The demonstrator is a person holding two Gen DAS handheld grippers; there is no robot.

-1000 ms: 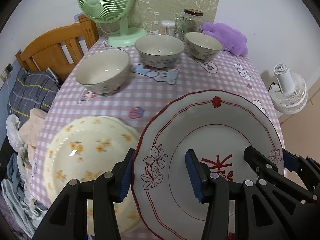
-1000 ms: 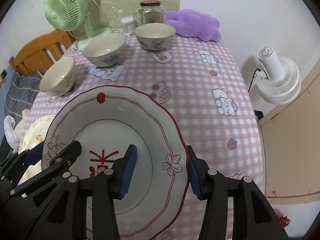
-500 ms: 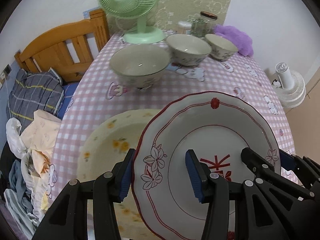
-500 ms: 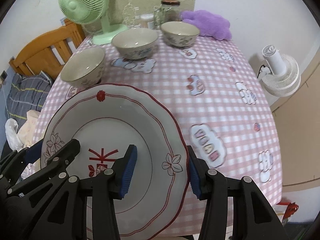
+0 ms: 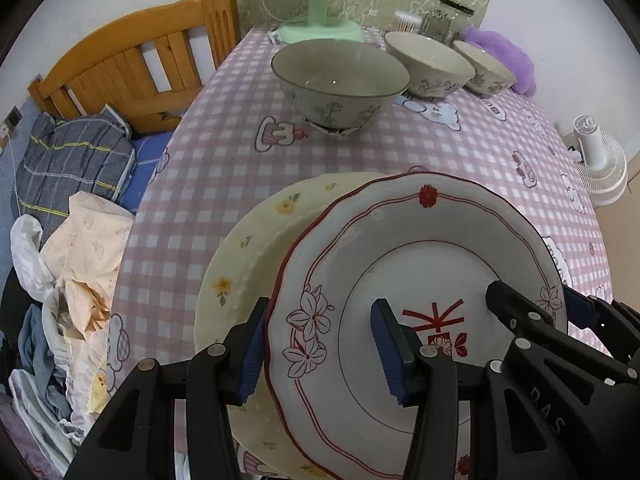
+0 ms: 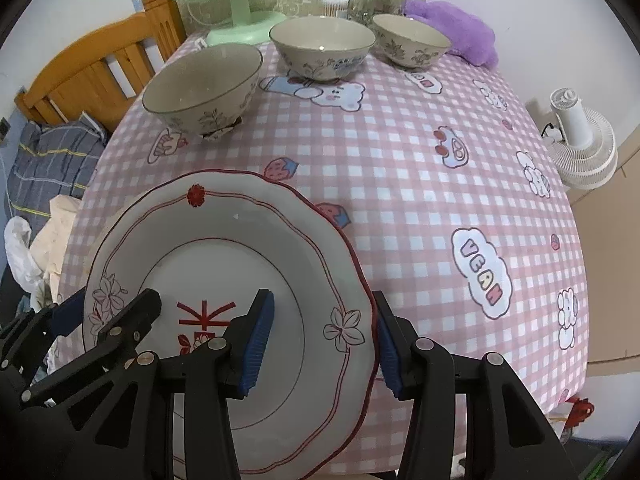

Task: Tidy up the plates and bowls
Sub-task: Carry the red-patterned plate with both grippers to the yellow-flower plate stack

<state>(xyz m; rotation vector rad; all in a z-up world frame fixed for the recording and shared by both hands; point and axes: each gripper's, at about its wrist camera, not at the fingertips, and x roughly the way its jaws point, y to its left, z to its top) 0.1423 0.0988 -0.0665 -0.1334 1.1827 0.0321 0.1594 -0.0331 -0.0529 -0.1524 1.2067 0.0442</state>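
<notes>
The left claw (image 5: 320, 344) grips the red plate's (image 5: 420, 264) left rim, one pad under the edge and one on the plate's face; the right claw (image 6: 320, 336) grips the same plate's right rim likewise, so the plate spans between the two. Under the plate, showing to the left of the left claw, lies the yellow plate (image 5: 240, 264) on the table (image 6: 420, 168). Ahead of both claws stand three bowls in a row: the near bowl (image 6: 202, 88), the middle bowl (image 6: 322, 46) and the far bowl (image 6: 412, 40), well apart from the plates. Beyond them is a green fan (image 6: 224, 4).
</notes>
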